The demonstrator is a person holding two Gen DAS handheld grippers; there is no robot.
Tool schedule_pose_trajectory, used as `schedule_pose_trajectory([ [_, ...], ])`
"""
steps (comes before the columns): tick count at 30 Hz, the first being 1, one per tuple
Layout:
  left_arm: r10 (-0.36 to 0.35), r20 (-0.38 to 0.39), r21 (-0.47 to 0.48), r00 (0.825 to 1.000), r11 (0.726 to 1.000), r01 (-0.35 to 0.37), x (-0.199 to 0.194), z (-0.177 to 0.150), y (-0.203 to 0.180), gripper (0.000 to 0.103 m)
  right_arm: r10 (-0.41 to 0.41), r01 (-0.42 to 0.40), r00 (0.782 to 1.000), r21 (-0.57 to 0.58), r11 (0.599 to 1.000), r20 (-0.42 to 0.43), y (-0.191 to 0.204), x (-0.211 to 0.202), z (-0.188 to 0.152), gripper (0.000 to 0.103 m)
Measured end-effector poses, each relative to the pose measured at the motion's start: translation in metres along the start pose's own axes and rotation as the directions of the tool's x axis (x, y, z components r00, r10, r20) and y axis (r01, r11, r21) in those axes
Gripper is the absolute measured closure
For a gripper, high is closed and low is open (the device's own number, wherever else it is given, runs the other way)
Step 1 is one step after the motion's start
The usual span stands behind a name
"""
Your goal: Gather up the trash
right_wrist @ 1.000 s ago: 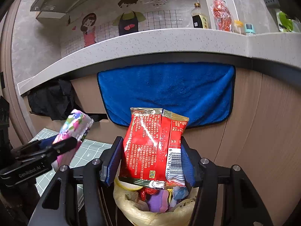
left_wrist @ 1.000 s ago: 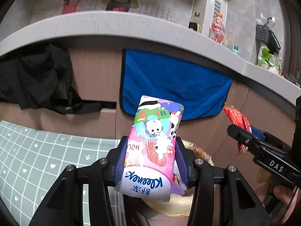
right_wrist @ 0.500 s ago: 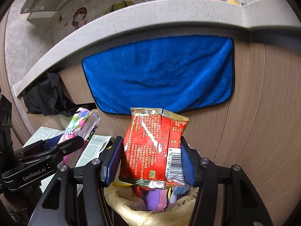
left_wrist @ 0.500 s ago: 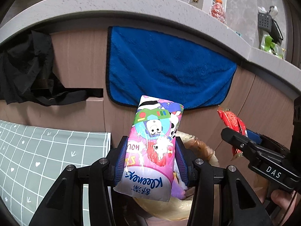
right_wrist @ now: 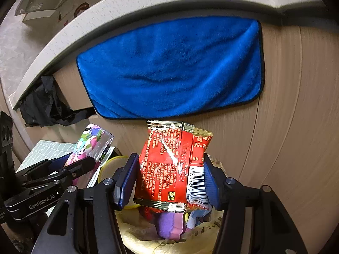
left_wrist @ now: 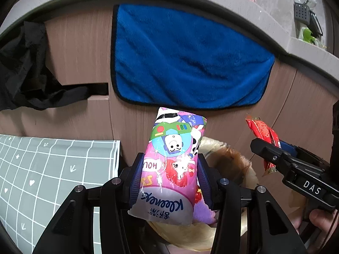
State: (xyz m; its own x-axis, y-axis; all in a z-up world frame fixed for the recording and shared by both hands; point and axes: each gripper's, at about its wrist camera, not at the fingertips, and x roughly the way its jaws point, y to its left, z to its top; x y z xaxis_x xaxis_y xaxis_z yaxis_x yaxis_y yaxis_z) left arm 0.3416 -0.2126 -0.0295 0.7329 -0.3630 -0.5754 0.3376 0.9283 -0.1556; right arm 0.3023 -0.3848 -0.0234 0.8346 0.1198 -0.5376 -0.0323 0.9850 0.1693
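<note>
My left gripper (left_wrist: 169, 177) is shut on a pink Kleenex tissue pack (left_wrist: 171, 165) with cartoon prints, held upright over a trash bin lined with a yellowish bag (left_wrist: 231, 160). My right gripper (right_wrist: 169, 180) is shut on a red snack packet (right_wrist: 173, 165), held above the same bin bag (right_wrist: 148, 239), which holds purple and red trash. The red packet (left_wrist: 262, 135) and right gripper show at the right of the left wrist view. The tissue pack (right_wrist: 91, 144) and left gripper show at the left of the right wrist view.
A blue towel (left_wrist: 186, 59) hangs on the wooden cabinet front (right_wrist: 296, 127) behind the bin, under a grey counter edge (right_wrist: 148, 4). A black cloth (left_wrist: 23, 72) hangs at the left. A grey checked mat (left_wrist: 48, 173) lies left of the bin.
Both grippers have moved closer to the cabinet and lower over the bin, each still holding its item. The towel looms larger and more of the bin contents shows.
</note>
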Motion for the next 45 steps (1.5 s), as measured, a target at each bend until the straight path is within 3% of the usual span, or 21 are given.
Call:
schedule_pose_trajectory([
  [5, -0.028, -0.028, -0.016, 0.999, 0.999, 0.027, 0.014, -0.003, 0.003, 0.053, -0.005, 0.005, 1.0, 0.004, 1.0, -0.022, -0.001, 0.011, -0.004, 0.048],
  [8, -0.092, -0.055, -0.034, 0.994, 0.995, 0.091, 0.022, -0.004, 0.005, 0.045, -0.014, 0.015, 1.0, 0.02, 1.0, -0.027, -0.005, 0.014, -0.006, 0.047],
  [12, -0.109, -0.046, -0.042, 0.993, 0.993, 0.107, 0.023, -0.005, 0.006, 0.033, -0.014, 0.016, 0.999, 0.048, 0.999, -0.047, -0.01, 0.022, -0.011, 0.044],
  [19, -0.089, -0.031, -0.062, 0.996, 0.994, 0.087, 0.01, 0.002, 0.015, 0.032, 0.023, -0.017, 0.998, 0.125, 0.992, -0.052, -0.02, 0.022, -0.016, 0.03],
  [26, -0.016, -0.015, -0.121, 1.0, 0.993, 0.014, -0.016, 0.001, 0.046, 0.032, 0.019, -0.009, 0.998, 0.172, 0.985, -0.059, -0.021, 0.011, -0.018, 0.026],
  [35, 0.041, 0.006, -0.097, 0.999, 0.994, -0.041, -0.071, -0.021, 0.055, 0.032, -0.022, 0.027, 0.999, 0.115, 0.993, -0.045, 0.003, -0.026, -0.026, 0.026],
  [45, 0.12, 0.076, -0.004, 0.99, 0.993, -0.12, -0.2, -0.09, 0.042, 0.032, 0.015, -0.016, 1.0, 0.04, 0.999, 0.026, 0.069, -0.119, -0.067, 0.026],
])
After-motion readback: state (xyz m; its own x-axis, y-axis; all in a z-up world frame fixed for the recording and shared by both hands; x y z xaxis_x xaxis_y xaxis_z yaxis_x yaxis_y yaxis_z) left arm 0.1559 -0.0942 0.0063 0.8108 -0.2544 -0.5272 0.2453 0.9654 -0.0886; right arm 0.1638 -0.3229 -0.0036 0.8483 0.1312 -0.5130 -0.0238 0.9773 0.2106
